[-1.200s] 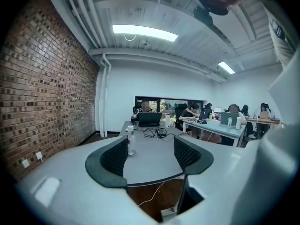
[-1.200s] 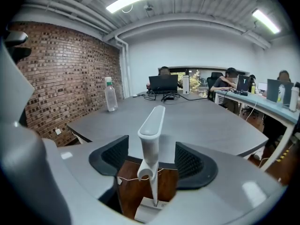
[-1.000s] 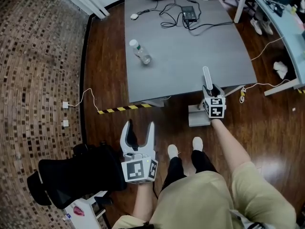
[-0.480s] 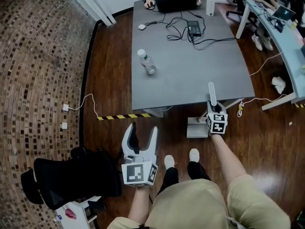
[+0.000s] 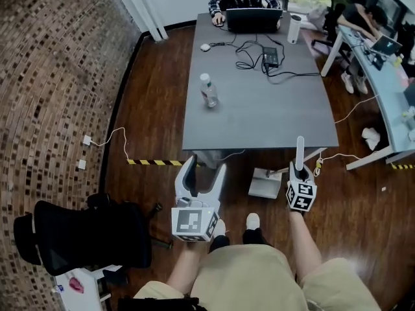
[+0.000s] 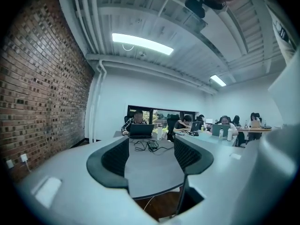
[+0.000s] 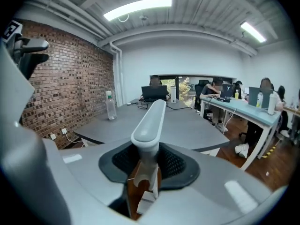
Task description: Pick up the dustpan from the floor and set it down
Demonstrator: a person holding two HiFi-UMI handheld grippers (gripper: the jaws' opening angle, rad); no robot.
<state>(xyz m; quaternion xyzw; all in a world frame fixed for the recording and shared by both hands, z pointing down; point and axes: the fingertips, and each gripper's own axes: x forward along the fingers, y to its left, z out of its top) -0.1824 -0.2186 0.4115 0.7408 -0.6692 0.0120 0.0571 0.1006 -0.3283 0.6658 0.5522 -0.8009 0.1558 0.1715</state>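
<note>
In the head view my right gripper (image 5: 299, 172) is shut on the pale grey handle (image 5: 299, 149) of the dustpan, which sticks up past the jaws. The dustpan's flat grey pan (image 5: 266, 185) hangs low at the gripper's left, over the wood floor by the table's near edge. The right gripper view shows the handle (image 7: 151, 121) squeezed between the black pads of my right gripper (image 7: 149, 161). My left gripper (image 5: 201, 175) stands open and empty in front of my legs. In the left gripper view the left gripper (image 6: 151, 156) points level at the table, nothing between its jaws.
A grey table (image 5: 259, 115) lies straight ahead with a water bottle (image 5: 208, 91), cables and a power brick (image 5: 271, 56), and a laptop (image 5: 253, 19) with a person at it. A black chair (image 5: 84, 232) is at lower left. Yellow-black tape (image 5: 155, 162) marks the floor. A second desk (image 5: 382, 89) stands right.
My right gripper has risen and moved toward the table's near right corner with the dustpan handle in it. The left gripper has come up a little. The whole view has lifted.
</note>
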